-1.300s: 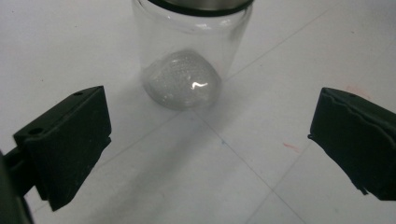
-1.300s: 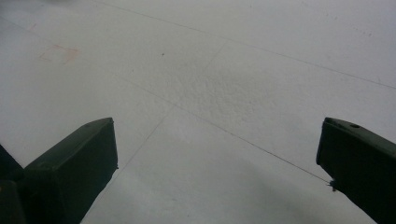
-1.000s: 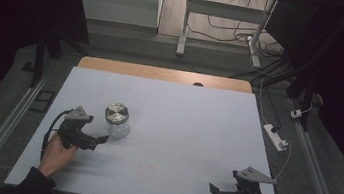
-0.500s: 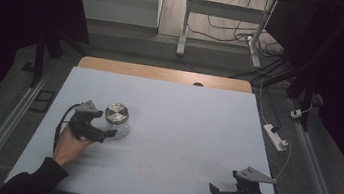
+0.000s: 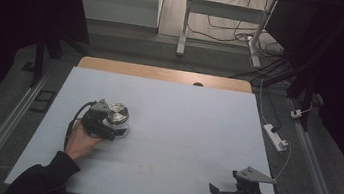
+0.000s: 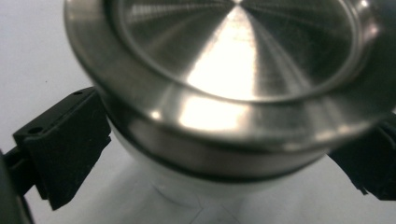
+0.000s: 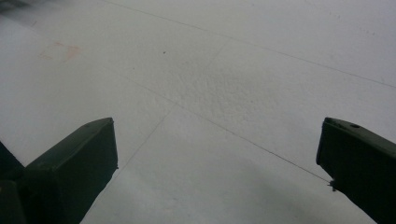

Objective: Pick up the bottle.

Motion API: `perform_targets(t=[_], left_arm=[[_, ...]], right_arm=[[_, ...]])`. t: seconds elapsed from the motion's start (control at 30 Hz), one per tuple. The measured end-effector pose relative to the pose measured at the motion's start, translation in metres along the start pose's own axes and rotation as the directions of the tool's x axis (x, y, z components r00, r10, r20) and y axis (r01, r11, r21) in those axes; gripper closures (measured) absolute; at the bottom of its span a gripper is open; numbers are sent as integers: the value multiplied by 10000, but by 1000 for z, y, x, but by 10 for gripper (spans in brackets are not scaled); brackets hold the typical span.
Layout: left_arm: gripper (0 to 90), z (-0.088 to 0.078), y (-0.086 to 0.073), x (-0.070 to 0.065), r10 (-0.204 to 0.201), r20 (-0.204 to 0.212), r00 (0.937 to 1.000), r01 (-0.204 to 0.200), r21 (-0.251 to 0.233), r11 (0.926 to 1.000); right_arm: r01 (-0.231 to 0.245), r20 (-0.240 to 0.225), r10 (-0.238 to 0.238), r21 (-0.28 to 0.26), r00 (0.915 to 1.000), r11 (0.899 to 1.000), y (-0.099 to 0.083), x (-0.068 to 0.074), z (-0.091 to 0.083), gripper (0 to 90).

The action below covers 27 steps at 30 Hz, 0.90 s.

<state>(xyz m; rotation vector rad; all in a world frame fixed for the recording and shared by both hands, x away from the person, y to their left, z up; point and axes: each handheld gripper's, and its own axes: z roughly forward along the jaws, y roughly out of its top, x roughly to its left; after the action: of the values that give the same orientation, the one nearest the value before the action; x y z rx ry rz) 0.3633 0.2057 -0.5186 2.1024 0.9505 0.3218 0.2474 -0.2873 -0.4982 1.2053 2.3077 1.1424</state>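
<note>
The small clear glass jar with a brushed steel lid (image 5: pixel 118 115) stands on the white table (image 5: pixel 196 130), left of centre. The left tool (image 5: pixel 114 131) straddles its body, jaws spread (not yet pinching). Glass looks slippery and breakable; grip below the lid. The right tool (image 5: pixel 214 193) rests open.

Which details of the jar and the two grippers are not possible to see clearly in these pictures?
- Jar contents: the metal lid covers them in the left gripper view; too small in the high view.
- Whether the left gripper touches the jar: the lid's rim hides the contact in the left gripper view.
- Right gripper fingertips: cut off by the edges in the right gripper view.
</note>
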Motion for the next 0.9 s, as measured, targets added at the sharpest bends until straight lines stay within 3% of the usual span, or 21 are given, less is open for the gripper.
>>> perform_targets(t=[0.27, 0.43, 0.9], left_arm=[[26, 3, 2, -1, 194, -275, 9994, -194, -26, 9998], [141, 1, 2, -4, 410, -476, 9980, -418, -155, 9990], [149, 0, 3, -5, 361, -535, 9979, -366, -96, 9993]], right_arm=[[17, 6, -17, 22, 10000, 10000, 0, 0, 0, 0], [29, -4, -29, 20, 10000, 10000, 0, 0, 0, 0], [73, -15, -73, 7, 10000, 10000, 0, 1, 0, 0]])
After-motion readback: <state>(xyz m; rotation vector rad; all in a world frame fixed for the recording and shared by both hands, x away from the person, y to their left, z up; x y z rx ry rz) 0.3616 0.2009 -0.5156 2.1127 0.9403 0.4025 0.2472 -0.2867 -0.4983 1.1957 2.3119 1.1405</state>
